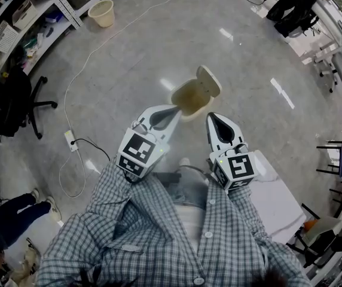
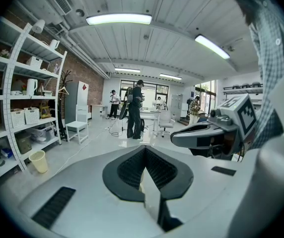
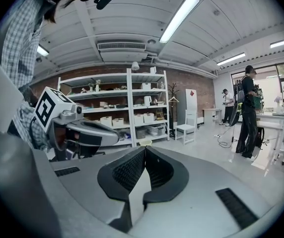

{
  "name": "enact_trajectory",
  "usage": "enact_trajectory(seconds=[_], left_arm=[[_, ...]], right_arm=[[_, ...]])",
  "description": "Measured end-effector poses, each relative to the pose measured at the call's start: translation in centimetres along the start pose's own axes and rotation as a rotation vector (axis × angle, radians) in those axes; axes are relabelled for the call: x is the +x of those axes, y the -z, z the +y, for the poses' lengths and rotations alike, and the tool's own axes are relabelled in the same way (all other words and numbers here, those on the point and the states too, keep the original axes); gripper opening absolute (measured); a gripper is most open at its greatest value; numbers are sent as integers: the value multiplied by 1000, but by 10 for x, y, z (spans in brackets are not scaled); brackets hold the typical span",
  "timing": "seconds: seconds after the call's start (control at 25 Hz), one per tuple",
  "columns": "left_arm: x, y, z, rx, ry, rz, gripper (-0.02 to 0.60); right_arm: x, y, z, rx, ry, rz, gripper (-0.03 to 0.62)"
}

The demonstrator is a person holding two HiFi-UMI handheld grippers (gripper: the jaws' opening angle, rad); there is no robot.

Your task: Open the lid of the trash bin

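Beige plastic trash bin (image 1: pixel 190 99) stands upright on the grey floor (image 1: pixel 129 58), mouth up, lid (image 1: pixel 208 81) tipped back toward far right. Left gripper (image 1: pixel 172 109) and right gripper (image 1: pixel 212 117) sit just beside it, jaws closed, empty.

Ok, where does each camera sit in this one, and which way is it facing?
Head view: on the person's head, looking steeply down at the open trash bin on the floor; checked shirt, left tongs and right tongs show.
Left gripper view: on the left tongs, facing level across the room at a standing person; right tongs and the shirt show at right.
Right gripper view: on the right tongs, facing the shelves; left tongs show at left.
Shared: both gripper views catch that person and the white chair.
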State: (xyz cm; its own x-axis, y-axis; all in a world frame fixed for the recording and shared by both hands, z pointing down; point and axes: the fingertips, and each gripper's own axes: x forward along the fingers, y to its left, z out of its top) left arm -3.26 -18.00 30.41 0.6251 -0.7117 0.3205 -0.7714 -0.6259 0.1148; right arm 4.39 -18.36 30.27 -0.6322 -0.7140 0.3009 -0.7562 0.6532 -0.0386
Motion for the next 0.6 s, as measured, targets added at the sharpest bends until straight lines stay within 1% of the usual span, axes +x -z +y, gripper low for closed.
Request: enact_trajectory(seconds=[0.6], left_arm=[[-2,2,1,-2,-5,-4,5]], right_arm=[[-1,2,1,0,11,-8,20]])
